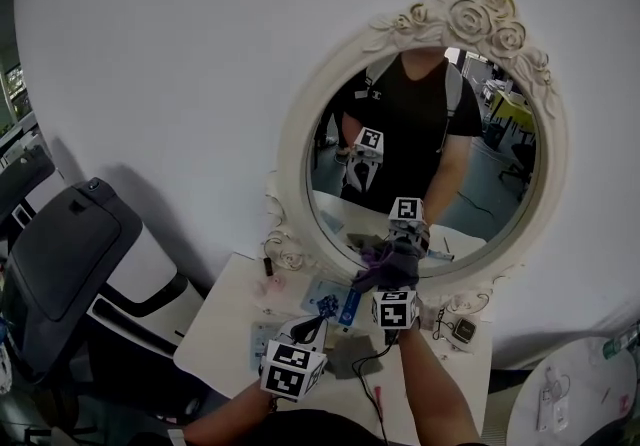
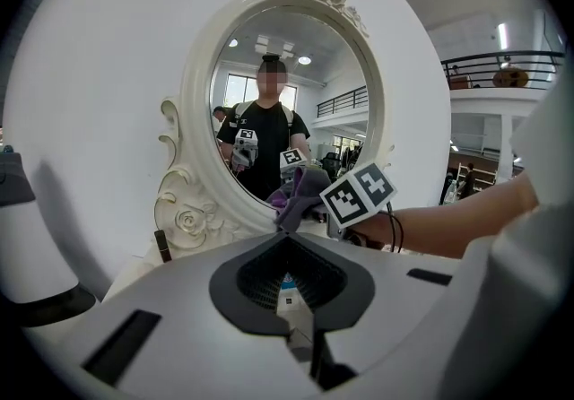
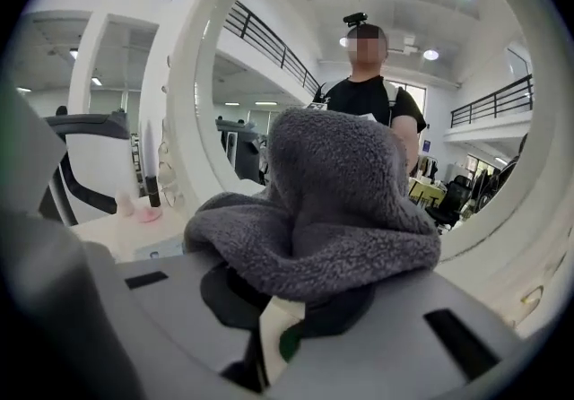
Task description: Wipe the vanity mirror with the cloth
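Hovering lower left of centre above the white table, the left gripper is seen with jaws closed on nothing; further right, the grey cloth is clamped in the right gripper and held against the vanity mirror's lower glass

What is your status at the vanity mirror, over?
Right hand-held gripper shut on grey cloth, at lower edge of mirror. Left hand-held gripper shut, empty, low over table. Nothing between cloth and glass.

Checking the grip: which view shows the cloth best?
Right gripper view: the cloth fills it, clamped in the right gripper. Head view shows it small, low against the mirror; left gripper view, a small fold.
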Demonstrator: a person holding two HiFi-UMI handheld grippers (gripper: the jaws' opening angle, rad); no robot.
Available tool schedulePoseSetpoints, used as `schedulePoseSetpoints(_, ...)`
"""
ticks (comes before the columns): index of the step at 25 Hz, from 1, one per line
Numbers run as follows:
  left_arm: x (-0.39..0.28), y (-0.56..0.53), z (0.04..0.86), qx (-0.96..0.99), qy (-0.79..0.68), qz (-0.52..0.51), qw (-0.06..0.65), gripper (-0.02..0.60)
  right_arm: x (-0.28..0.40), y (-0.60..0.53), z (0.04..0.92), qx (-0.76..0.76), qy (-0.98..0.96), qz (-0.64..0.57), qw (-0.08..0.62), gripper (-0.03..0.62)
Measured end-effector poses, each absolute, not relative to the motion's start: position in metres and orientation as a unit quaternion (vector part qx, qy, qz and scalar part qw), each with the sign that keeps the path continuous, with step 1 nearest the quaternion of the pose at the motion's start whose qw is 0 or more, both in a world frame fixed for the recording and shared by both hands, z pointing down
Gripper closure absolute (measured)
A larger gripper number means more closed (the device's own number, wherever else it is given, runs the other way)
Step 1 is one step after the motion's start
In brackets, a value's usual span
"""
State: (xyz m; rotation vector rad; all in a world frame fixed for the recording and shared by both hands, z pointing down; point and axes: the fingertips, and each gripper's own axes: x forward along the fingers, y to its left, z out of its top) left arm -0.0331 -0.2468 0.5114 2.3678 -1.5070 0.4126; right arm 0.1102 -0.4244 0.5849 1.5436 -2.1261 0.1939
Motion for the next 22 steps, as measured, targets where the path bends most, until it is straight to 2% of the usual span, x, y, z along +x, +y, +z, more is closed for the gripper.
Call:
schedulePoseSetpoints(2, -0.036, -0.246, 0.511, 0.823, -0.529, 0.14, 0.153, 0.575, 0.109, -0.426, 0.574, 0.561, -0.784, 0.074, 0.254, 0.554)
schedulePoseSetpoints(5, -0.038, -0.243, 0.512, 0.821, -0.531, 0.136, 0.158, 0.575, 0.106, -0.416, 0.53, 0.56, -0.799, 0.052, 0.213, 0.554)
schedulePoseSetpoints(10, -0.037, -0.245, 0.512, 0.823, -0.529, 0.128, 0.165, 0.575, 0.113, -0.4, 0.382, 0.564, -0.822, -0.018, 0.085, 0.554)
schedulePoseSetpoints(15, -0.03, -0.247, 0.513, 0.829, -0.518, 0.131, 0.163, 0.575, 0.137, -0.39, 0.239, 0.557, -0.827, -0.074, 0.003, 0.554)
schedulePoseSetpoints(22, -0.02, -0.254, 0.513, 0.837, -0.507, 0.132, 0.158, 0.577, 0.182, -0.395, 0.096, 0.587, -0.8, -0.117, -0.038, 0.554)
